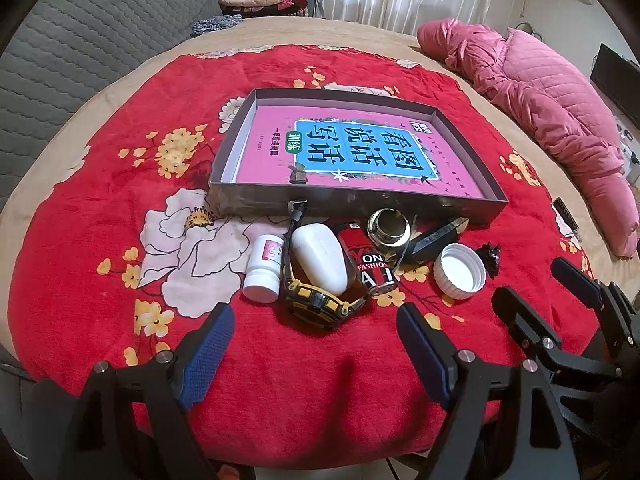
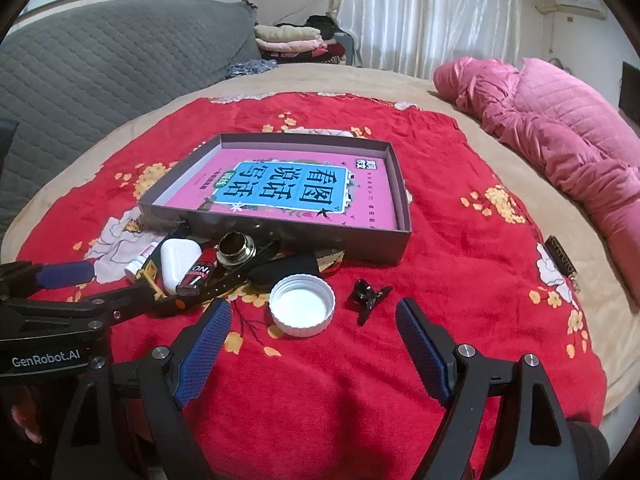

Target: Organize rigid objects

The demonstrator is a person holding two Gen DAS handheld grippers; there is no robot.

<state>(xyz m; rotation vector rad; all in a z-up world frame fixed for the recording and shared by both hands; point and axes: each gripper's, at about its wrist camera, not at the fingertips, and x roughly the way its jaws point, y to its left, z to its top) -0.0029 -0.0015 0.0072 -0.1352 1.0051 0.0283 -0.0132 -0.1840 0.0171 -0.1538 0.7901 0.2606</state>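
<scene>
Left claw [image 1: 316, 340] gapes wide and holds nothing, its blue pads low over the red blanket [image 1: 100, 208]. Straight ahead of it in the left wrist view lies the heap to be sorted: a watch [image 1: 316, 304] nearest, just beyond the fingertips, with a white case [image 1: 320, 258] resting in its strap loop. A pill bottle [image 1: 264, 268] lies beside the watch on the left; a red lighter [image 1: 370, 266] leans on the right, and behind it sit a brass ring [image 1: 390, 228] and a dark pointed bar [image 1: 436, 240]. A white cap [image 1: 460, 270] and a black clip [image 1: 490, 256] lie apart to the right, close to the right claw [image 1: 540, 292], whose jaws also stand open. The tray [image 1: 360, 200] with a pink book [image 1: 340, 152] in it lies directly behind the heap, its long side running across the view.

Seen from the right wrist, the right claw [image 2: 314, 344] is spread wide and empty. The cap [image 2: 302, 304] lies just ahead, a little left of centre, open side up; the clip [image 2: 368, 296] is just ahead too, slightly right, its long axis slanting. The heap sits further left, by the left claw [image 2: 64, 280]. The tray [image 2: 304, 242] is beyond both.

I judge the right claw nearer to cap and clip, the left to watch and case; either load goes forward into the tray.
</scene>
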